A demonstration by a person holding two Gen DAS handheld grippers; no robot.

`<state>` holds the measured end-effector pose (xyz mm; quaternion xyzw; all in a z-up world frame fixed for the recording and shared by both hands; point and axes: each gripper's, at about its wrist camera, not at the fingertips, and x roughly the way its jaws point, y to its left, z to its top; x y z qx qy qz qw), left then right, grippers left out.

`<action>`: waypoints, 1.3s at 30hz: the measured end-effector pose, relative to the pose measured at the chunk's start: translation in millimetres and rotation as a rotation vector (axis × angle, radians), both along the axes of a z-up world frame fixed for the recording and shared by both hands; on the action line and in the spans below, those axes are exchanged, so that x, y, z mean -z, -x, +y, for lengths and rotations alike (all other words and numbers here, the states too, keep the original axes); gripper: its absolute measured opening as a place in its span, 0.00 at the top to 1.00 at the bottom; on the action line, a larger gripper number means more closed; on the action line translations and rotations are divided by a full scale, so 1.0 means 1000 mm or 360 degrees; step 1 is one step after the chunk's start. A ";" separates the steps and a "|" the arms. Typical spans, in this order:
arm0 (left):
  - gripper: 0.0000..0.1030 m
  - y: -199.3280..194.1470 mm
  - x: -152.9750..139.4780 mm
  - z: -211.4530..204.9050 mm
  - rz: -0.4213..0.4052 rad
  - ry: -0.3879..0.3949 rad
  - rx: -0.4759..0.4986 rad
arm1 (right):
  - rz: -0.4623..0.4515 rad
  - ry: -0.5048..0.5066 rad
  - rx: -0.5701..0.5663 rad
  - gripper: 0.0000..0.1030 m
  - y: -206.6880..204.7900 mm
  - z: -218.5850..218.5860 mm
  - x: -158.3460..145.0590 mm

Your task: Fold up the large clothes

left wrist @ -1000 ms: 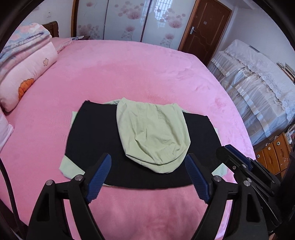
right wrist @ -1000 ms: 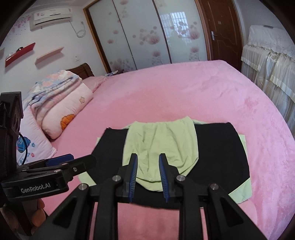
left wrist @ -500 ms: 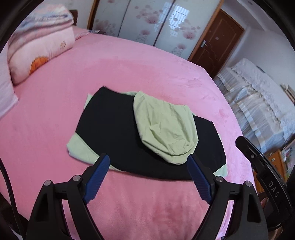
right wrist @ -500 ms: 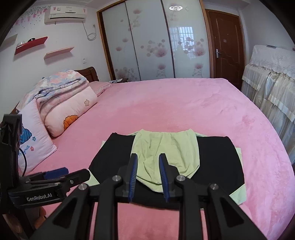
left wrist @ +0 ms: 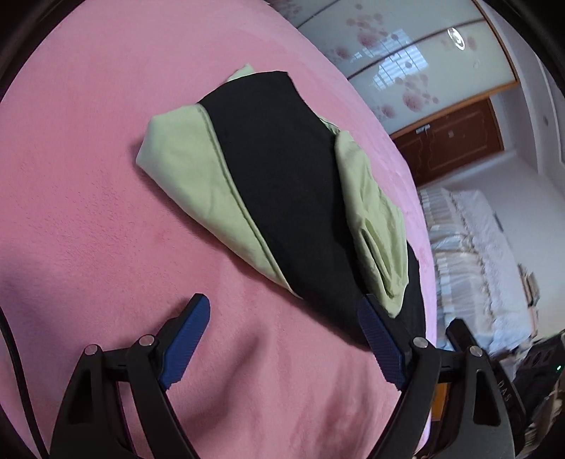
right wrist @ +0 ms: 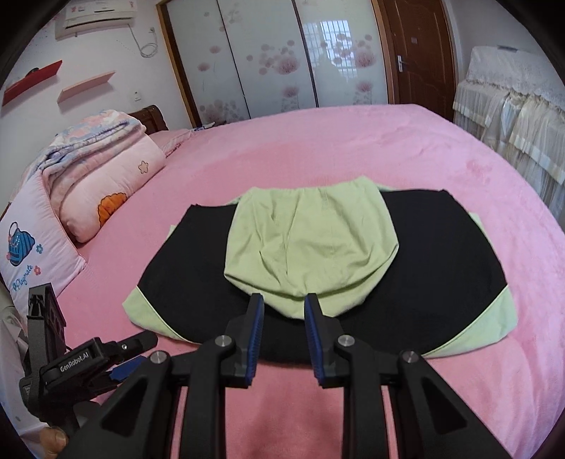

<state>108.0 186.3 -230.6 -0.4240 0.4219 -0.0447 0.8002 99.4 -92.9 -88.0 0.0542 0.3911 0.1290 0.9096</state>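
Left tool (left wrist: 282, 339): fingers spread wide, nothing between the blue pads (left wrist: 187, 339). It hangs over bare pink bed cover (left wrist: 88, 212), at the near edge of the garment; the right-hand pad overlaps the black edge in the left wrist view, contact cannot be told. That view is strongly tilted.

Right tool (right wrist: 284, 335): fingers drawn close with a narrow gap between them, nothing pinched. Tips sit over the near edge of the garment, at the lower rim of the green hood; height above the cloth cannot be told. The left tool also shows at the lower left of the right wrist view (right wrist: 116, 356), low beside the bed, with a thumb visible under its body.

Garment (right wrist: 441, 264): black with light green parts, lying flat and folded on the bed, in the near half. Green hood (right wrist: 310, 247) laid over the middle of the black panel. Green corners stick out at the near left (right wrist: 141, 307) and near right (right wrist: 494, 317) from under the black.

Surroundings: folded quilt (right wrist: 99, 162) and cartoon pillow (right wrist: 31, 247) at the left side of the bed, well apart from the garment. Sliding wardrobe doors with flower print (right wrist: 275, 60) behind; brown door (right wrist: 416, 53) to their right; air conditioner (right wrist: 95, 17) high on the wall; lace-covered furniture (right wrist: 512, 106) at right.
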 end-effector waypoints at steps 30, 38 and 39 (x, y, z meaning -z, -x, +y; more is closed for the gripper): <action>0.93 -0.095 -0.053 -0.032 -0.0492 -0.0584 -0.0108 | 0.0054 0.0287 -0.0023 0.86 -0.103 0.033 0.083; 0.93 -0.090 -0.105 -0.102 -0.0754 -0.0814 0.0118 | 0.0149 0.0103 -0.0039 0.87 -0.100 0.017 0.105; 0.93 -0.091 -0.111 -0.113 -0.0785 -0.0843 0.0155 | 0.0160 0.0061 -0.0043 0.87 -0.100 0.012 0.105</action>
